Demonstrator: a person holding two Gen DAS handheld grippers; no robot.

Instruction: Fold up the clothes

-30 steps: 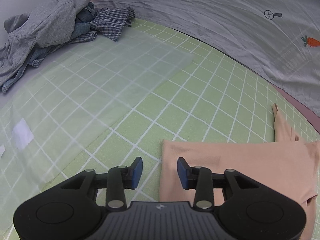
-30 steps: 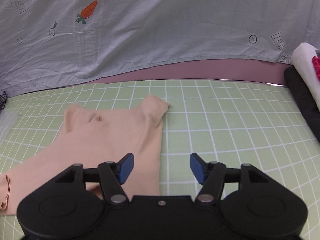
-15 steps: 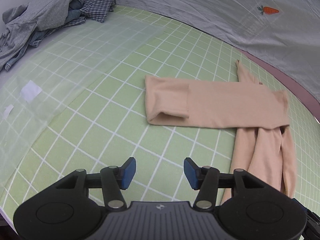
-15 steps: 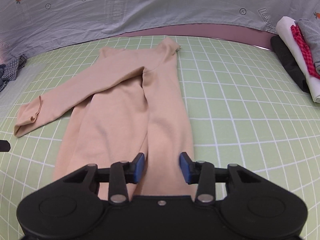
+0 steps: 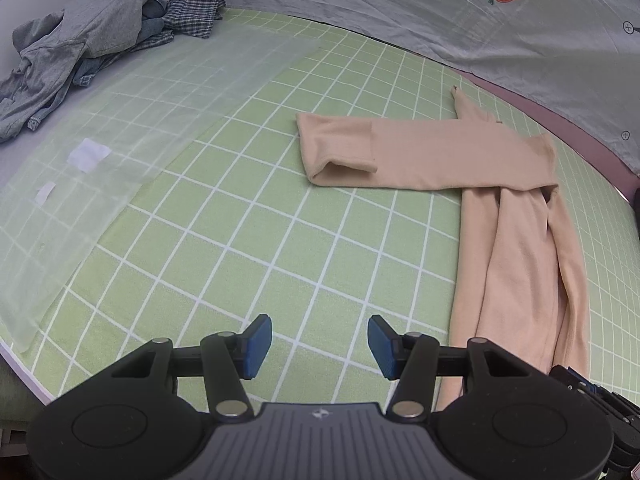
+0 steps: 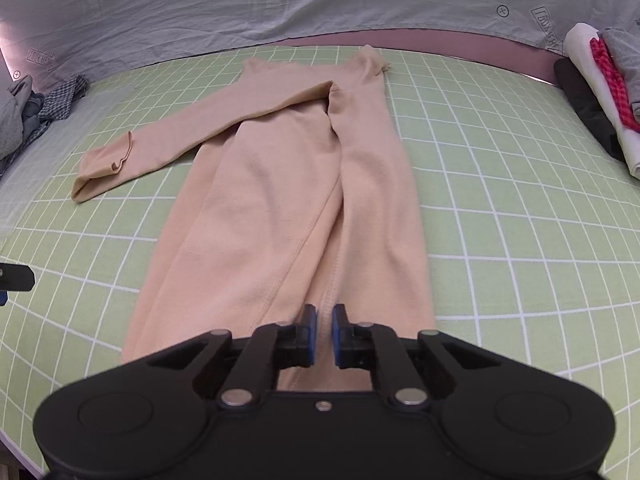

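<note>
Folding is only partly done: the peach top [image 6: 280,200] lies on the green checked mat [image 6: 500,200], folded into a long strip with one sleeve [image 5: 400,156] still stretched out sideways. Right gripper [image 6: 324,336] has its jaws closed, apparently pinching the hem. Left gripper [image 5: 320,340] hangs half-open and empty. Unfolded clothes [image 5: 80,40] wait far left; folded ones [image 6: 600,80] sit right.

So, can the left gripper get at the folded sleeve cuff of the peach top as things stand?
Probably yes. The left gripper is open and empty above bare green grid sheet, and nothing lies between it and the sleeve cuff.
</note>
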